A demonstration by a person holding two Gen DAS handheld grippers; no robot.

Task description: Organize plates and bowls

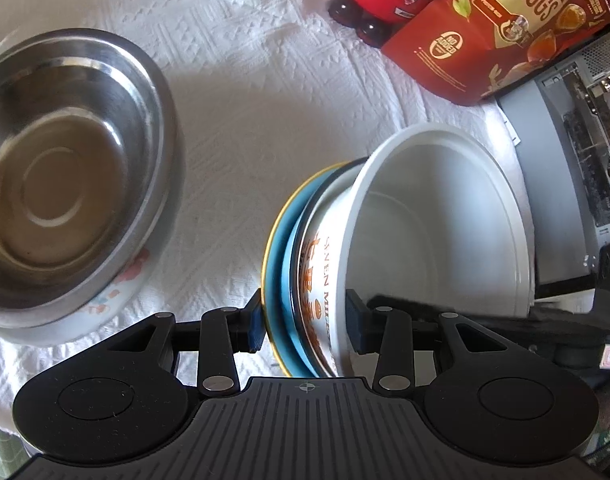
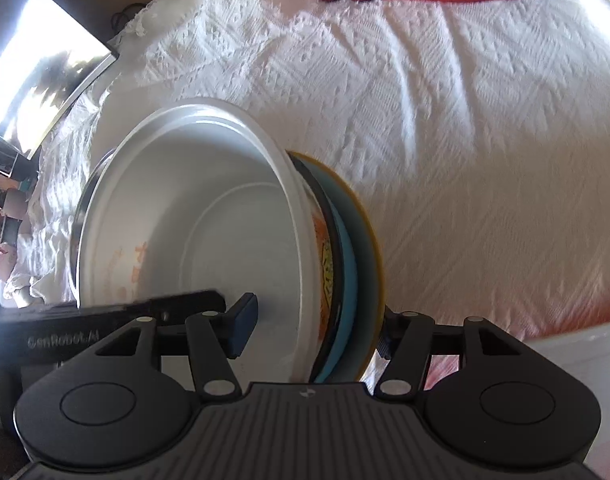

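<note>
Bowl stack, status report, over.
Left gripper and right gripper both clamped on the bowl stack, white bowl over blue plate. Stack tilted, off the cloth. Steel bowl alongside, apart.

A white bowl with orange lettering on its outer wall sits nested in a blue plate with a yellow rim; a dark rim shows between the two. The stack is tipped on edge, the bowl's empty white inside facing sideways, above the white cloth. In the right wrist view the bowl opens toward the left with the plate behind it. A steel bowl, empty and upright, rests on the cloth well apart to the left.
</note>
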